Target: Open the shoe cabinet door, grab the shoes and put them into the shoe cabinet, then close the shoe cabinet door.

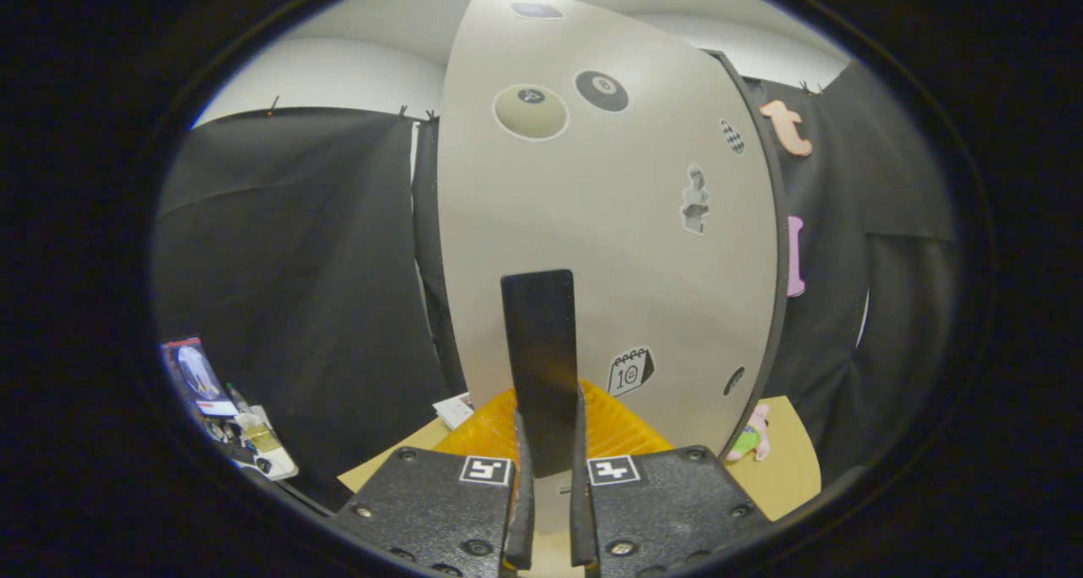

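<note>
Clutter is seen at the far left, low against the black booth wall [288, 265]: a small stack of printed items and bottles [228, 409], too blurred to be told apart. Nearer the middle, a white card [454, 410] lies on the tan table [787, 468], just left of a ribbed yellow mat [618, 430]. The shoe cabinet door [592, 248], pale grey and covered with stickers, is seen standing upright just ahead of the fingers. A dark flat handle [539, 349] rises in front of the door, and its lower end is set between the two fingers. The gripper [550, 510] is seen drawn in narrow around that handle, with both fingers [520, 510] lying against its sides. Whether the door is ajar or fully against the cabinet cannot be told. To the right of the door, a small pink and green plush toy [751, 434] lies on the table beside the door's lower edge.
</note>
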